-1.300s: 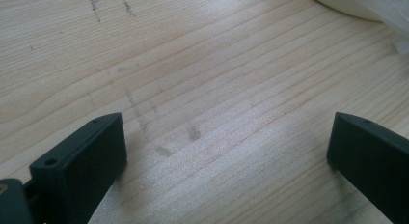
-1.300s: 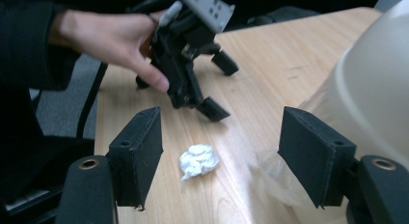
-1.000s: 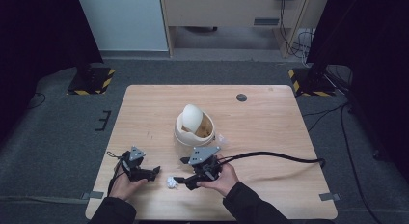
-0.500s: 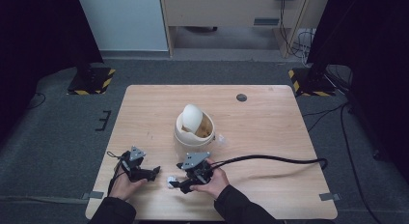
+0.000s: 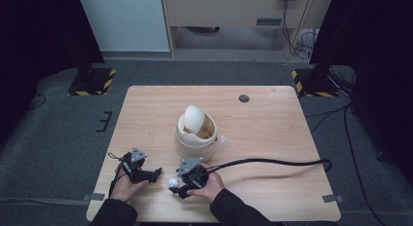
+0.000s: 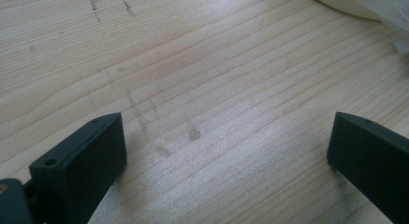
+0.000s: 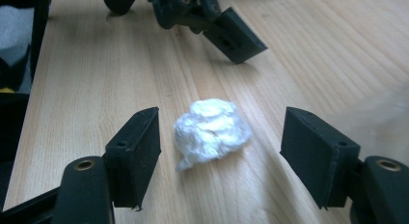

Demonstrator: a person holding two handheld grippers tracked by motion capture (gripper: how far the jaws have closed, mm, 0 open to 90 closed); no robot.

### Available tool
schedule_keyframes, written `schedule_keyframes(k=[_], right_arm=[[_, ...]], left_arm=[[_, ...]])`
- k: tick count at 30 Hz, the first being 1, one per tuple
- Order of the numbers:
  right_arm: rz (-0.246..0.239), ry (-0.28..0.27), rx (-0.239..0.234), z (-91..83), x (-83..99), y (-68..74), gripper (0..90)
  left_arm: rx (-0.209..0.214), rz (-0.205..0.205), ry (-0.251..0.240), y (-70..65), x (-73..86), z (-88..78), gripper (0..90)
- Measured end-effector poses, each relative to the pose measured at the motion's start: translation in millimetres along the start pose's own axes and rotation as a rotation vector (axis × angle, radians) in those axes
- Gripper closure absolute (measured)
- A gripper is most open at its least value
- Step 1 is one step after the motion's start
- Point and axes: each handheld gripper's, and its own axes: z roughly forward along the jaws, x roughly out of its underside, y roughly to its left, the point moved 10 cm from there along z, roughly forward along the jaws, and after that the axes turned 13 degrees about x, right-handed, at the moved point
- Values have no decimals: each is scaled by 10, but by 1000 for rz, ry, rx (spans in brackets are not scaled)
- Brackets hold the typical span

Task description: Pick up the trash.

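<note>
The right gripper (image 7: 219, 151) sits low with its 2 jaws spread either side of the wad (image 7: 212, 130) on the table (image 5: 272, 123), ready to pinch it, while the left gripper (image 6: 226, 151) rests spread nearby.

Your right hand (image 5: 210, 183) covers most of the right gripper (image 5: 176, 187) in the high view. Left gripper view: the cream bin (image 6: 345, 3) is cut off at the top edge, and the clear plastic (image 6: 398, 21) beside it is too blurred to identify.
</note>
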Motion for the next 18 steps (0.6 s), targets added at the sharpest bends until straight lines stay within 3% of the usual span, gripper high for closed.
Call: schedule_keyframes(k=[8, 18], right_arm=[[-14, 34, 4, 80, 24, 23, 381], [-11, 58, 0, 70, 40, 17, 584]], left_arm=[[0, 0, 0, 0, 0, 0, 0], [0, 0, 0, 0, 0, 0, 0]])
